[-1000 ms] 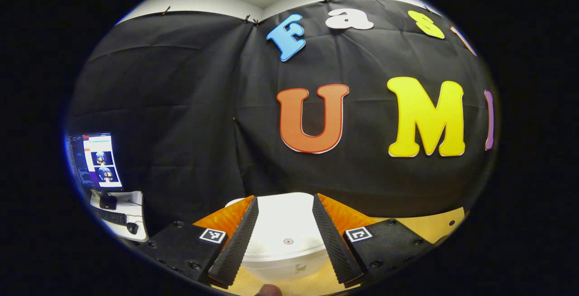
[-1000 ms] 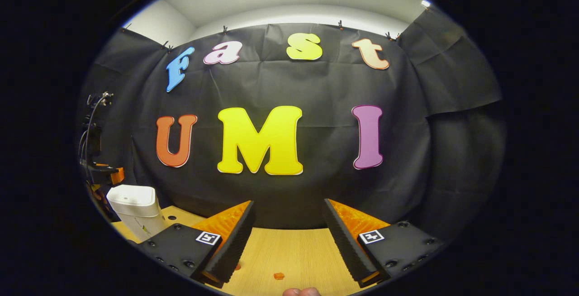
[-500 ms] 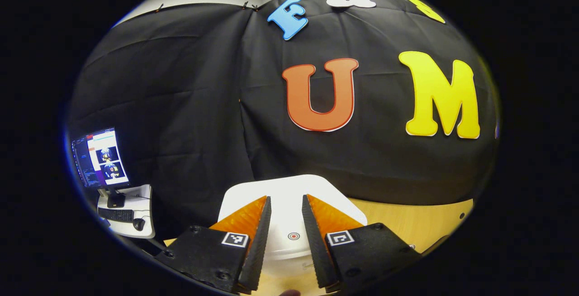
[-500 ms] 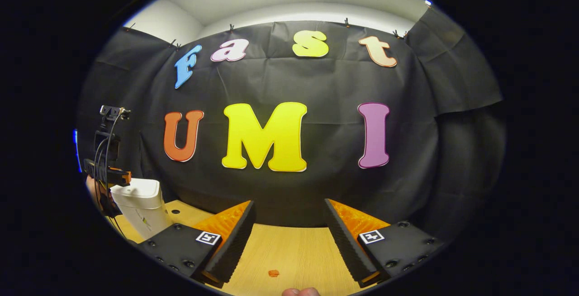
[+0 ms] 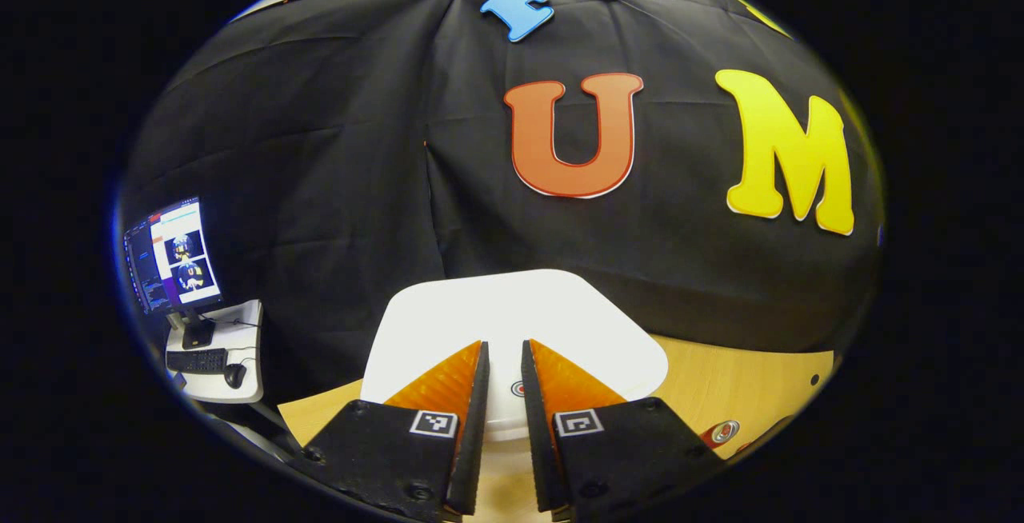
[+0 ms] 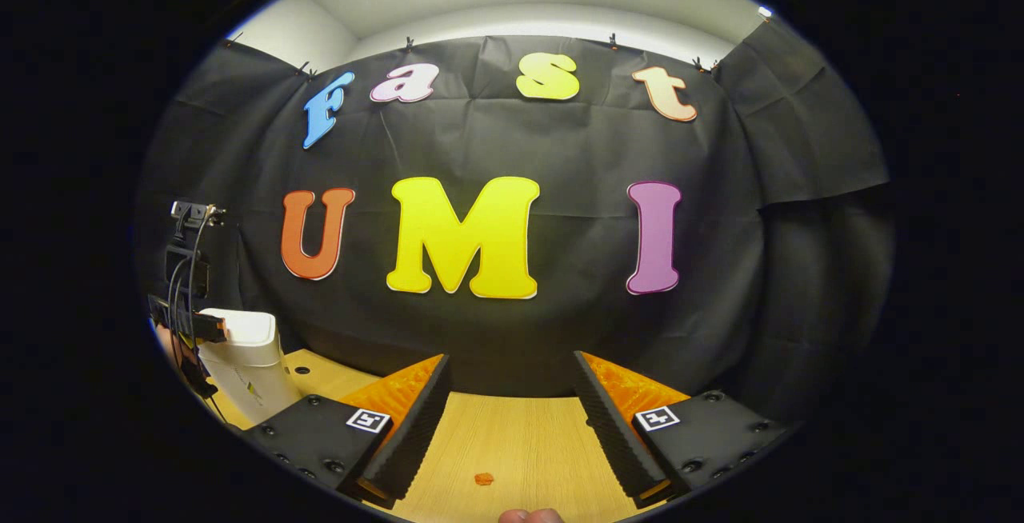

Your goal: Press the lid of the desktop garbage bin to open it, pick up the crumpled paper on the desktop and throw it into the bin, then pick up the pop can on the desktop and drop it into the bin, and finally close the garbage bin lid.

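nothing legible stands on the bin lid (image 5: 512, 323) or the monitor (image 5: 172, 255).

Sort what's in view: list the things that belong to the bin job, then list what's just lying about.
Job:
garbage bin, lid closed
red-ringed button on its lid
pop can, top just visible
left gripper, nearly shut over the lid
right gripper, open, empty

Lying about:
orange scrap on the table
monitor, keyboard, mouse

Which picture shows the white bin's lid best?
The left gripper view. The lid is big and close, seen from above, with the left gripper right over its round button mark. In the right gripper view the bin is small, far off at the left edge, seen sideways.
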`<control>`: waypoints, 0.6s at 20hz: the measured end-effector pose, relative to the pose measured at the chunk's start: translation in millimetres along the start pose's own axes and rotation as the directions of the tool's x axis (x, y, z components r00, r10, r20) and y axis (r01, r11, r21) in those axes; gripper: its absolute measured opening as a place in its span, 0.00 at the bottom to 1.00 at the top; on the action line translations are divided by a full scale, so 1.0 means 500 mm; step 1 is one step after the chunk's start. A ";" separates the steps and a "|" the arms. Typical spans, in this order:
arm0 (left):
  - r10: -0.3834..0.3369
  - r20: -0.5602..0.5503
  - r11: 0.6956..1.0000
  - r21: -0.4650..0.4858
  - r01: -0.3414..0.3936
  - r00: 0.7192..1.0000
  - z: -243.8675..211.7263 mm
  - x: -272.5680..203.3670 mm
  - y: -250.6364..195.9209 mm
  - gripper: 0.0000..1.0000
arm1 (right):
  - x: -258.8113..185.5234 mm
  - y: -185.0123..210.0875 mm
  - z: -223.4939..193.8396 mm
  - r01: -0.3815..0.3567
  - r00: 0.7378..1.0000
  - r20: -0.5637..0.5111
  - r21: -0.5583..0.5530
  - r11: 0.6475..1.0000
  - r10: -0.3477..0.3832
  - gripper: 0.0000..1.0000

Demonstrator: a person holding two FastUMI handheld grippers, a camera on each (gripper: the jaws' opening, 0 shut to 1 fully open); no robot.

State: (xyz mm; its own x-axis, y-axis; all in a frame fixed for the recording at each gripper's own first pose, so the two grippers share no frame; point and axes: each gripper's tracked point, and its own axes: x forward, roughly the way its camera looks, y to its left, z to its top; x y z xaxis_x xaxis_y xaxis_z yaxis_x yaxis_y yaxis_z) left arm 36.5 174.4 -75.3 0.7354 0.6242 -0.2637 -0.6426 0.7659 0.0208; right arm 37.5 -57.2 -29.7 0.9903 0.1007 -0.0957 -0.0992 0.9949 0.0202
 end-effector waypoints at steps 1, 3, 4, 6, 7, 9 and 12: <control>0.005 -0.012 1.000 -0.009 -0.005 1.000 -0.008 0.000 0.002 0.30 | -0.001 0.009 -0.004 0.000 1.000 -0.005 0.003 1.000 0.000 0.95; 0.006 -0.018 0.999 -0.033 -0.007 1.000 -0.016 -0.002 0.006 0.27 | -0.004 0.022 -0.009 -0.001 1.000 -0.012 0.000 1.000 0.001 0.95; 0.004 -0.016 0.999 -0.047 -0.005 1.000 -0.018 0.002 0.004 0.24 | -0.005 0.031 -0.009 -0.005 1.000 -0.014 -0.002 1.000 0.005 0.95; 0.005 0.009 1.000 -0.009 -0.005 1.000 -0.008 -0.001 0.000 0.23 | -0.007 0.051 -0.013 -0.022 1.000 -0.017 -0.016 1.000 0.021 0.95; 0.011 0.027 1.000 0.010 -0.011 1.000 0.002 0.000 0.001 0.23 | -0.008 0.058 -0.012 -0.029 0.999 -0.016 -0.028 0.999 0.028 0.95; -0.008 0.064 0.999 0.040 0.006 0.998 0.022 -0.003 -0.006 0.23 | -0.008 0.066 0.000 -0.032 0.999 -0.002 -0.040 0.999 0.032 0.95; -0.059 0.097 0.998 0.002 0.059 0.993 0.056 -0.022 -0.013 0.21 | -0.005 0.073 0.019 -0.026 0.999 0.025 -0.038 0.999 0.027 0.95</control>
State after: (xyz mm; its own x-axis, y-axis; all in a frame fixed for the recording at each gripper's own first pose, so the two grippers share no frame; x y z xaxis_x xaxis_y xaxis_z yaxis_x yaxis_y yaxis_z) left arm 38.6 166.7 -45.6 0.7897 0.5897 -0.1694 -0.5974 0.8019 0.0070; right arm 32.5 -21.0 -19.3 0.9894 0.1272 -0.0704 -0.1286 0.9916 -0.0154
